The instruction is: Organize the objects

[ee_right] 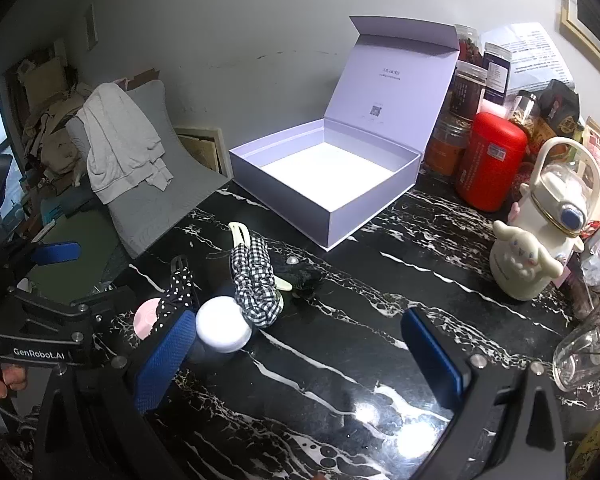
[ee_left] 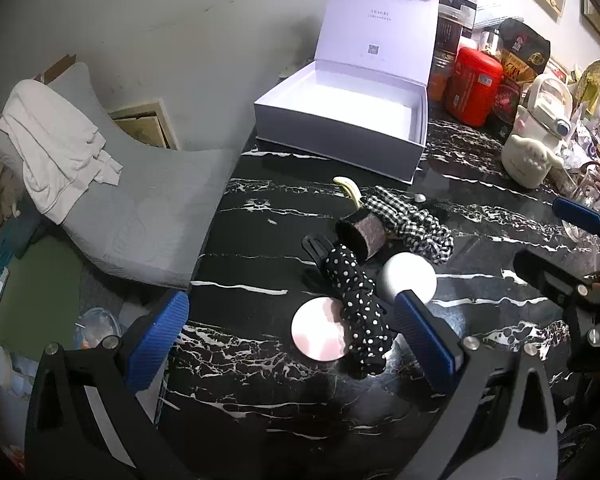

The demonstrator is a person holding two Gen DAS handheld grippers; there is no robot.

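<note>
Blue pads of the left claw (ee_left: 288,344) sit closest to the lens, spread wide with nothing between them, hovering over the black marbled bench (ee_left: 260,380). Take the white box (ee_left: 340,120) as the landmark: it stands open at the far edge of the bench, its lid upright behind it, its inside bare. In front of the box, toward the claws, the small things lie in a loose heap. Nearest the box is a cream hair clip (ee_left: 350,190), with a checked scrunchie (ee_left: 412,220) touching it. Against the scrunchie leans a short dark roll (ee_left: 360,236) on its side. Farther from the box, a dotted scrunchie (ee_left: 360,312) runs toward the left claw, partly over a pink disc (ee_left: 316,330), and a white puck (ee_left: 408,280) lies just beside it, touching the inner face of that claw's right pad. A black clip (ee_left: 314,246) pokes out from under the dotted scrunchie. The right claw (ee_right: 300,356) is likewise spread wide and holds nothing, above bare bench on the box's near right side; its left pad is just beside the puck (ee_right: 223,330). Right of the box stand a red canister (ee_right: 490,160), some jars (ee_right: 466,92) and a cream character bottle (ee_right: 540,248). Left of the box, off the bench, a grey cushion (ee_left: 140,208) carries a white cloth (ee_left: 56,144).
</note>
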